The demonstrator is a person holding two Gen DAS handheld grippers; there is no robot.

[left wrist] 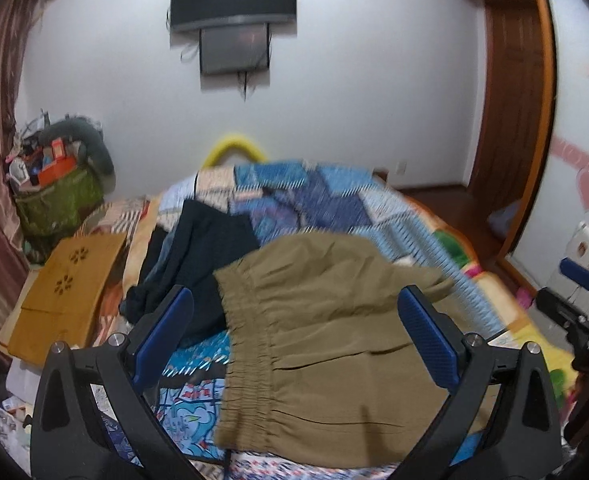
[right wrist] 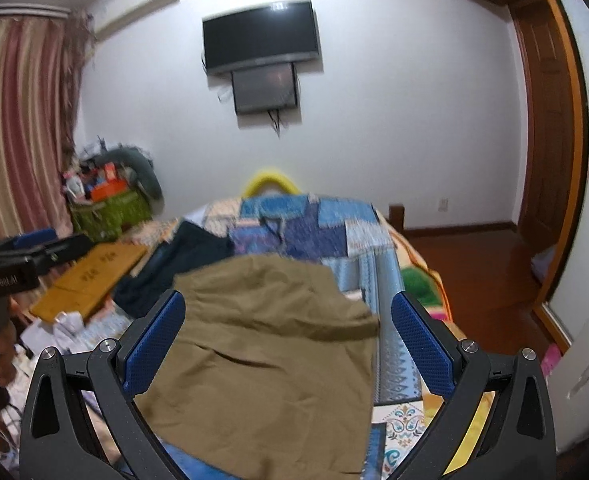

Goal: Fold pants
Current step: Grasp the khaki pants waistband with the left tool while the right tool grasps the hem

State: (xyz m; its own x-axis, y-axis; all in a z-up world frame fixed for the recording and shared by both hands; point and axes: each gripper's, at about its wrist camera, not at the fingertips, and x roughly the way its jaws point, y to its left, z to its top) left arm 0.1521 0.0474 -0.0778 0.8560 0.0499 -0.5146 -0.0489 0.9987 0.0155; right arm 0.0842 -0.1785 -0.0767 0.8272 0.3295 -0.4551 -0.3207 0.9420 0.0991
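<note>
Pants mostly folded, both grippers free
Olive pants (left wrist: 326, 344) lie doubled on bed (left wrist: 426, 216); left gripper (left wrist: 294, 336) and right gripper (right wrist: 288, 344) fingers apart, holding nothing; maybe one fold left.

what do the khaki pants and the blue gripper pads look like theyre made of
Khaki pants: seemingly a thin woven fabric, matte; it creases softly and the waistband gathers like elastic. Motion blur hides the weave.
Blue pads on the right gripper: probably rubber or textured plastic, matte, with a fine diamond grip pattern.
</note>
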